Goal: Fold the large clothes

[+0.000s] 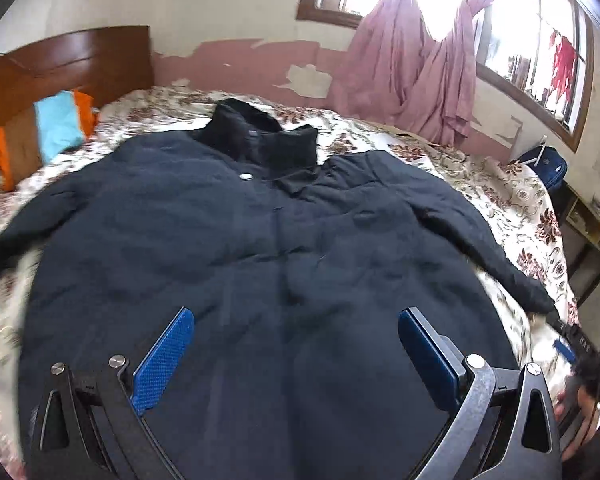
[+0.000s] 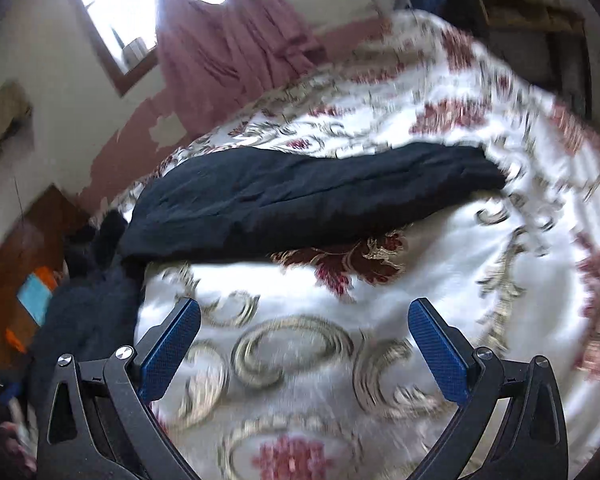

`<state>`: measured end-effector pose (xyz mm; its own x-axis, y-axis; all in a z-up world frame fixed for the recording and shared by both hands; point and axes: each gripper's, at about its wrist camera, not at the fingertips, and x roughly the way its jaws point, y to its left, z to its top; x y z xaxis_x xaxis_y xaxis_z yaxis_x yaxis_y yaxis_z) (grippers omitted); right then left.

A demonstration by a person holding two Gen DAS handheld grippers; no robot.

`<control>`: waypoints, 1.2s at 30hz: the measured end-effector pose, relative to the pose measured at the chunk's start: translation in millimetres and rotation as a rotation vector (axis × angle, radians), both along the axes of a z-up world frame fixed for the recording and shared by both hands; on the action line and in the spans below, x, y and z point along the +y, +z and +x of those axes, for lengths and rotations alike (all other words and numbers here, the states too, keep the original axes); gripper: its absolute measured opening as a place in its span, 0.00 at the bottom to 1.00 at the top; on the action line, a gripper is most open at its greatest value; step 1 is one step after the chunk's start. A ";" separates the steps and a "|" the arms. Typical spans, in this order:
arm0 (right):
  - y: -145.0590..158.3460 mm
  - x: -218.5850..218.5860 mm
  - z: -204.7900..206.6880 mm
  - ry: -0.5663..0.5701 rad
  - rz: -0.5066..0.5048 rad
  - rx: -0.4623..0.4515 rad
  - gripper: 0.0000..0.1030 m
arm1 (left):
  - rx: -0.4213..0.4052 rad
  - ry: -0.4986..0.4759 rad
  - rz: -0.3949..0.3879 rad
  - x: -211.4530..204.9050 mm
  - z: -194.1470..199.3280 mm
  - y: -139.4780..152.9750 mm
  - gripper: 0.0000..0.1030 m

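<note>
Coat (image 1: 260,248) is spread flat on bed (image 1: 512,196), sleeves out. Left gripper (image 1: 296,344) & right gripper (image 2: 304,336): jaws spread, empty. Right sleeve (image 2: 300,196), probably the target, should be pinched near cuff, folded inward.

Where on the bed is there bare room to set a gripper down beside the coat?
Bare floral bedspread lies under the open right gripper, bordered by the coat's sleeve. A bare strip lies between collar and headboard. The middle is crowded: the dark coat fills it beneath the open left gripper.
</note>
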<state>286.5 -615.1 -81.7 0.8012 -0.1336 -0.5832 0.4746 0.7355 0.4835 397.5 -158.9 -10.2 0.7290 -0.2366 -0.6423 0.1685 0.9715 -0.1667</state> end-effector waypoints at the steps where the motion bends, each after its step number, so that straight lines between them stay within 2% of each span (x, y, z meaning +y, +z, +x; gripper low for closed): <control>1: -3.8 -8.8 5.6 -0.018 0.023 -0.002 0.99 | 0.000 -0.012 0.000 -9.0 10.4 -2.3 1.00; 4: -8.2 -23.8 16.8 -0.055 0.060 -0.009 0.99 | 0.010 -0.060 -0.006 -37.9 47.1 -11.2 1.00; 6: -9.7 -34.7 26.8 -0.074 0.096 -0.030 0.99 | 0.050 -0.111 -0.020 -59.3 73.6 -19.9 1.00; 10: -15.8 -50.3 44.6 -0.116 0.132 0.003 0.98 | 0.084 -0.159 -0.019 -83.9 97.7 -30.2 1.00; 12: -19.5 -54.6 44.8 -0.131 0.176 -0.002 0.91 | 0.098 -0.176 -0.020 -92.2 105.9 -38.8 1.00; 14: -26.3 -65.3 50.3 -0.169 0.244 -0.005 0.73 | 0.129 -0.184 -0.022 -98.9 114.1 -50.8 1.00; 17: -35.9 -75.5 56.6 -0.203 0.320 -0.022 0.58 | 0.230 -0.196 -0.044 -100.2 124.5 -80.4 1.00; 18: -38.3 -77.8 59.5 -0.217 0.336 -0.023 0.52 | 0.235 -0.198 -0.060 -98.6 124.8 -85.6 1.00; 20: -39.1 -78.4 65.4 -0.236 0.350 -0.011 0.24 | 0.231 -0.206 -0.086 -96.2 124.4 -91.4 1.00; 21: -35.7 -77.6 68.6 -0.243 0.344 -0.009 0.19 | 0.230 -0.208 -0.091 -95.8 124.6 -93.6 1.00; 23: -17.7 -69.9 72.5 -0.246 0.288 -0.020 0.10 | 0.243 -0.214 -0.108 -94.9 126.7 -99.6 1.00; 28: 68.3 -32.3 86.5 -0.168 0.014 -0.088 0.08 | 0.273 -0.210 -0.195 -81.1 128.3 -97.4 0.99; 31: 130.6 5.7 96.6 -0.072 -0.178 -0.164 0.08 | 0.309 -0.213 -0.272 -57.8 124.2 -83.0 0.98; 33: 160.9 34.6 101.3 -0.015 -0.292 -0.210 0.08 | 0.306 -0.190 -0.320 -29.7 113.7 -67.7 0.99; 36: 195.3 91.3 113.2 0.100 -0.460 -0.273 0.08 | 0.270 -0.150 -0.332 10.3 98.3 -45.9 0.99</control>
<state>399.7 -523.7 113.7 0.9373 -0.2415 -0.2513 0.2939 0.9352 0.1974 495.8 -148.6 -56.1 0.4874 -0.5522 -0.6764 0.2111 0.8262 -0.5224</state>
